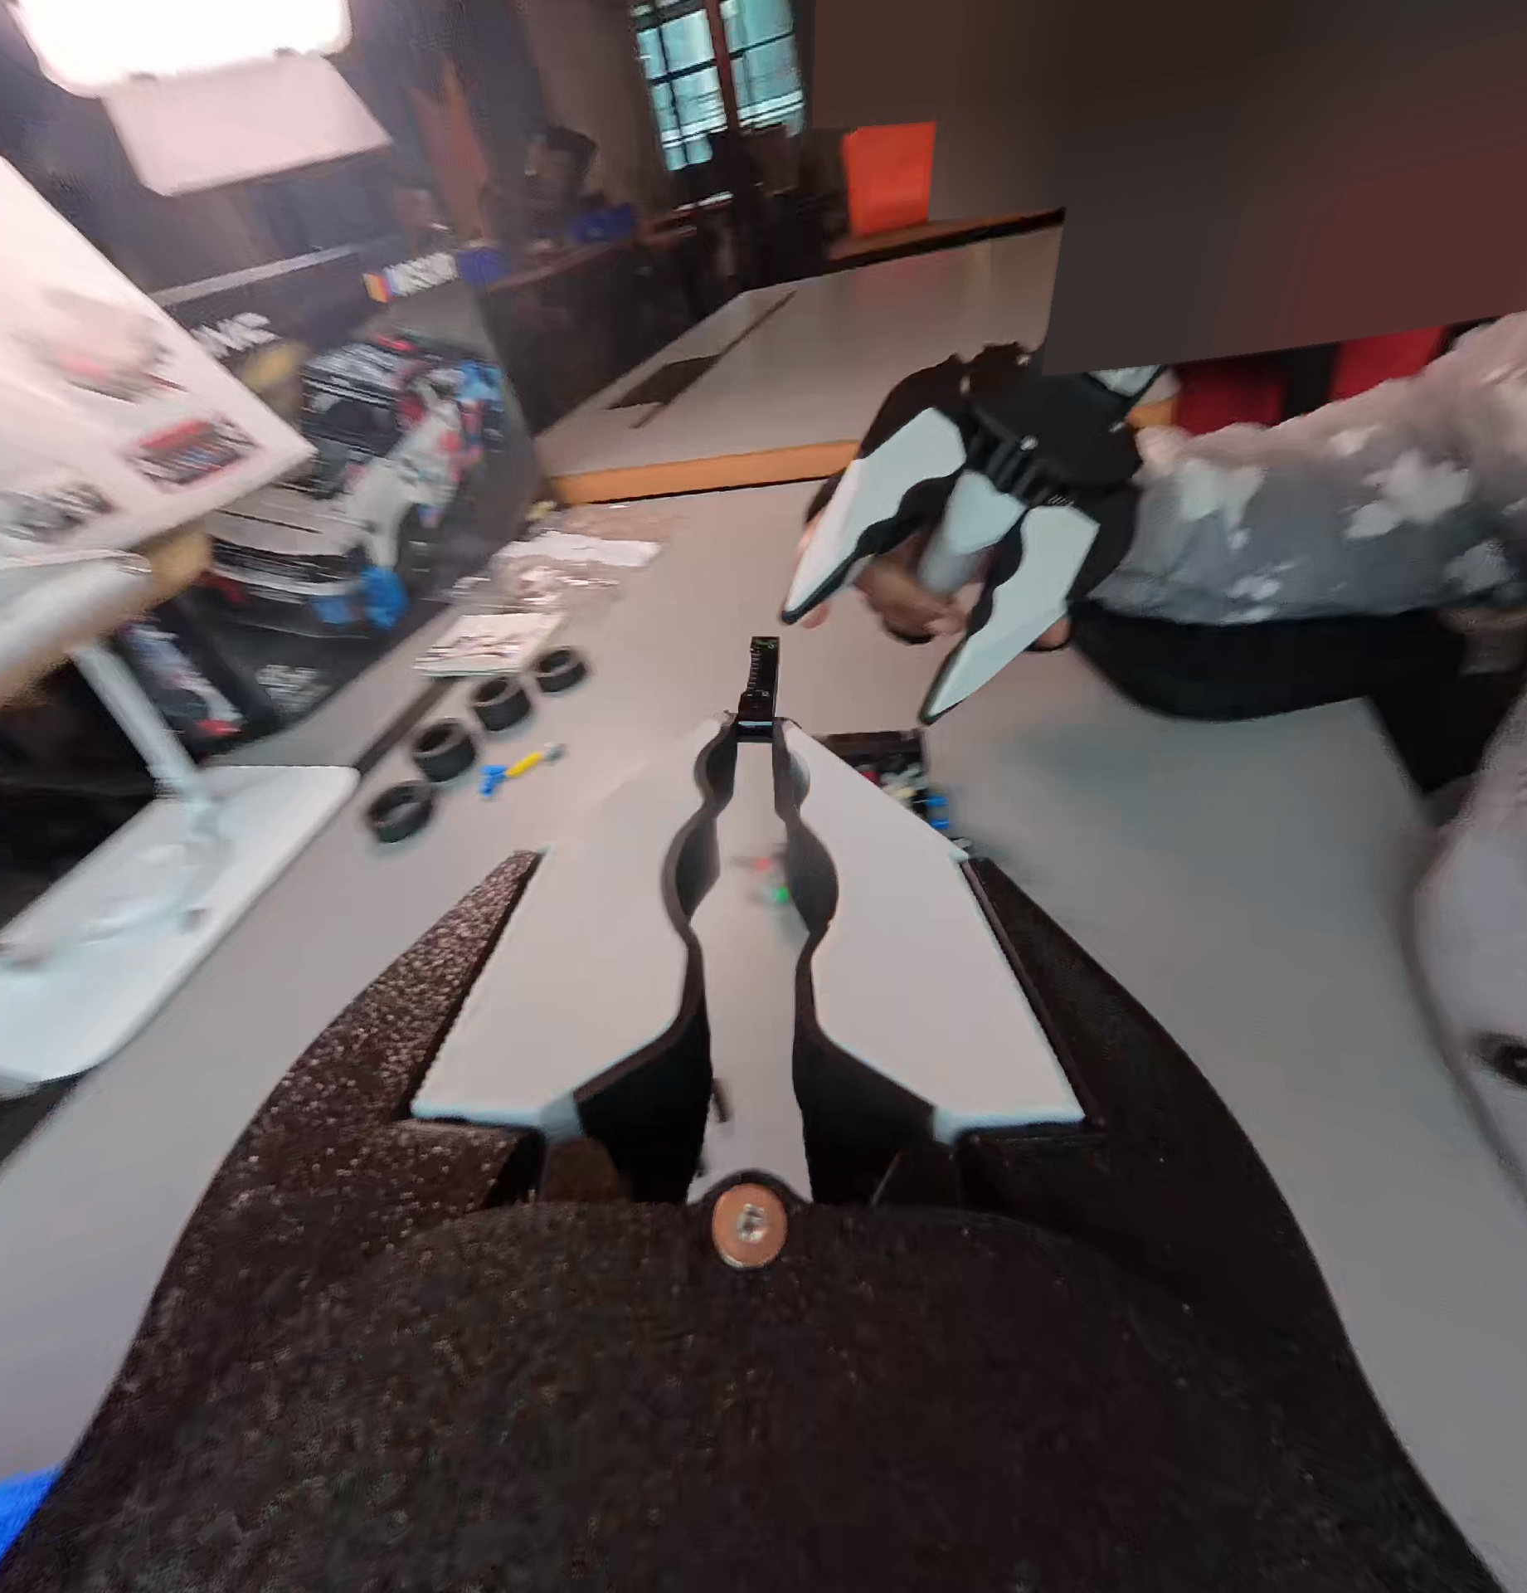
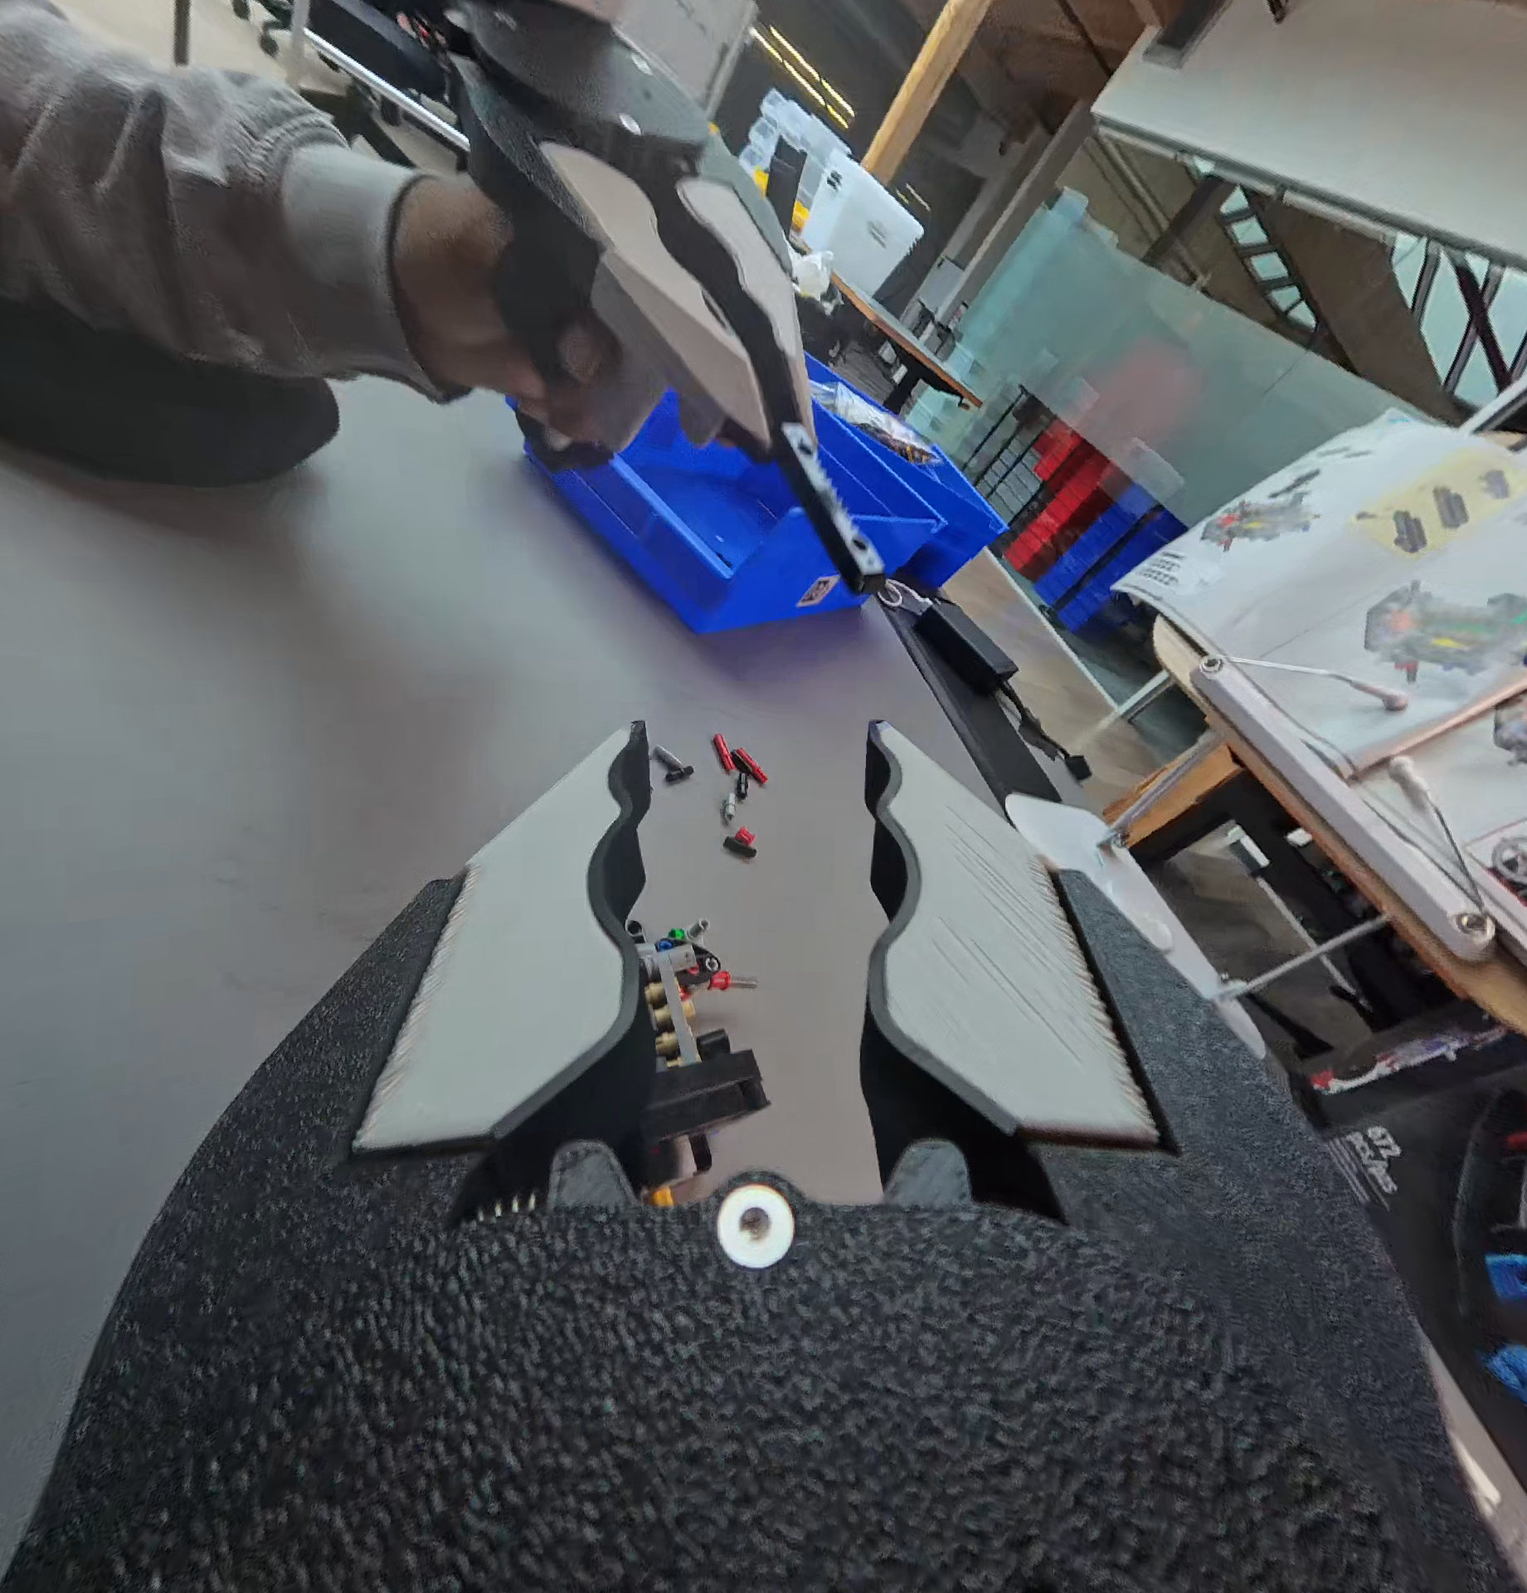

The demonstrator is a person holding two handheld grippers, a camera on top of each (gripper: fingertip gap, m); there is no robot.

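Grey table (image 2: 225, 690) carries everything in view. Left gripper (image 1: 758, 728) is pinched on a thin black toothed strip (image 1: 760, 681); the strip sticks out past the fingertips, held up off the table. Right wrist view shows the same left gripper (image 2: 790, 431) up high with the strip (image 2: 833, 513) hanging down and forward from its tips, in front of a blue bin (image 2: 725, 534).

Right gripper (image 2: 755, 750) has its fingers spread wide with nothing between them. In the left wrist view the right gripper (image 1: 854, 664) also shows spread, tips pointing down toward the table, a hand (image 1: 915, 595) wrapped around its handle.

Small loose pegs (image 2: 738, 776), red, black and grey, lie on the table between and just beyond the right gripper's fingertips, not touching them. A partly built brick assembly (image 2: 691, 1017) sits against the inner side of its left-hand finger, close to the camera; contact can't be told.

Four black tyres (image 1: 475, 750) sit in a row on the table to the left of the left gripper, with a small yellow-and-blue piece (image 1: 518, 763) beside them. An open instruction booklet (image 2: 1346, 586) rests on a stand at the right edge of the right wrist view. A printed box (image 1: 355, 483) with a car picture stands behind the tyres.
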